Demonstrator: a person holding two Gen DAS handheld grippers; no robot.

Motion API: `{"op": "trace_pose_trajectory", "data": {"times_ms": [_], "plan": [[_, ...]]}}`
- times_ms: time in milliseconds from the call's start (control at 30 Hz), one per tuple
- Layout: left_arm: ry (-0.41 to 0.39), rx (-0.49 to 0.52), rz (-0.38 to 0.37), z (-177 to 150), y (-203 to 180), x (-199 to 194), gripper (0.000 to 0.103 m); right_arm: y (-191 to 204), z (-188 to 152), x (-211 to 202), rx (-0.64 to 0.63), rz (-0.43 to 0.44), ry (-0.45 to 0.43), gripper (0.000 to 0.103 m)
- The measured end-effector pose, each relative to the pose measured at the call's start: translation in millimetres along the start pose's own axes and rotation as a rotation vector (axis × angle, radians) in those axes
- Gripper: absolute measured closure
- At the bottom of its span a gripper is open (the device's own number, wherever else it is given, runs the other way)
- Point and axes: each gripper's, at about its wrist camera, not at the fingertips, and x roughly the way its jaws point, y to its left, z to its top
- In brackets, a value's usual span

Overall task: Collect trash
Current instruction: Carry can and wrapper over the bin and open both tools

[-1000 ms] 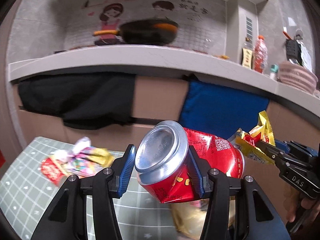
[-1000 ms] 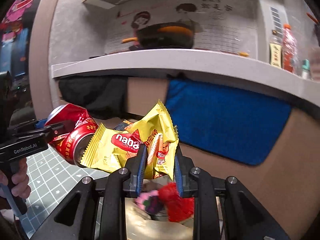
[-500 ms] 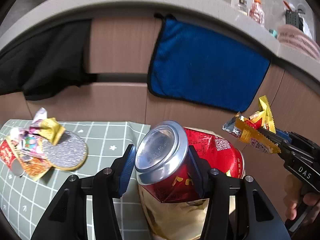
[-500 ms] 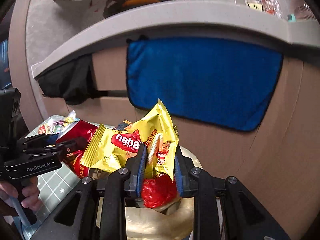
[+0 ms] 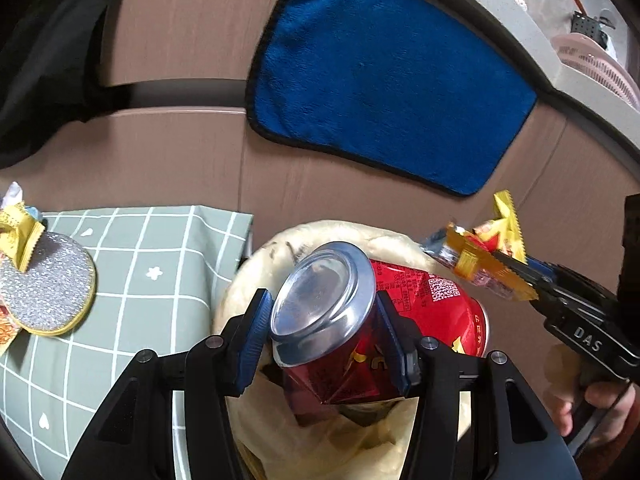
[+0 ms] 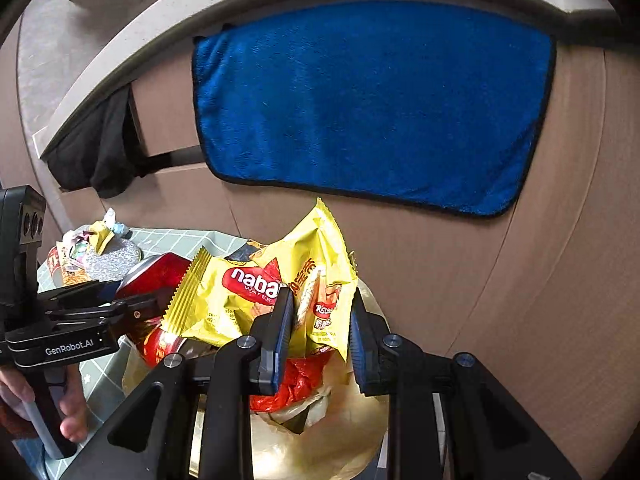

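left gripper [image 5: 320, 336] clamps a red can [image 5: 376, 332] over the bag [image 5: 248, 280].
right gripper [image 6: 318, 330] looks slack around a yellow wrapper [image 6: 256, 296], pads parted, grip unclear.

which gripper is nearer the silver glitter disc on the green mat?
Left. The left gripper, shut on the red can, hangs just right of the mat holding the disc. The right gripper, shut on yellow wrappers, sits farther right.
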Motion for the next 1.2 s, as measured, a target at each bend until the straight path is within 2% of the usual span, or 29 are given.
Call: {"op": "trace_pose_trajectory", "data": {"times_ms": [133,367,500,733,900,1000,1067,1200], "plan": [[0.03,0.044,-0.002,-1.3,-0.6,2.2,0.049,3.2,0.7,0.7,-0.002,-0.01,-0.003,0.079],[-0.025,-0.003,0.05,4.8,16.6,-23.3,0.049,26.3,2.7,5.0,-0.054,0.031,0.028,0.079],[-0.011,-0.031,-0.001,8.0,20.8,-26.7,0.048,37.0,7.4,7.1,-0.061,0.025,0.021,0.078],[0.0,-0.047,-0.113,13.0,12.6,-22.6,0.048,24.1,14.8,-3.9,-0.022,-0.036,0.002,0.078],[0.003,-0.051,-0.141,12.9,7.3,-18.4,0.048,23.8,18.0,-10.9,-0.03,-0.066,-0.015,0.077],[0.043,-0.049,-0.132,10.9,4.6,-14.9,0.048,24.9,18.8,-11.1,-0.032,-0.069,-0.016,0.077],[0.029,-0.057,-0.141,7.4,4.6,-15.2,0.041,26.0,18.8,-9.8,-0.03,-0.066,-0.014,0.077],[-0.007,-0.064,-0.154,4.9,6.1,-20.5,0.036,28.2,16.7,-8.0,-0.029,-0.056,-0.007,0.076]]}}
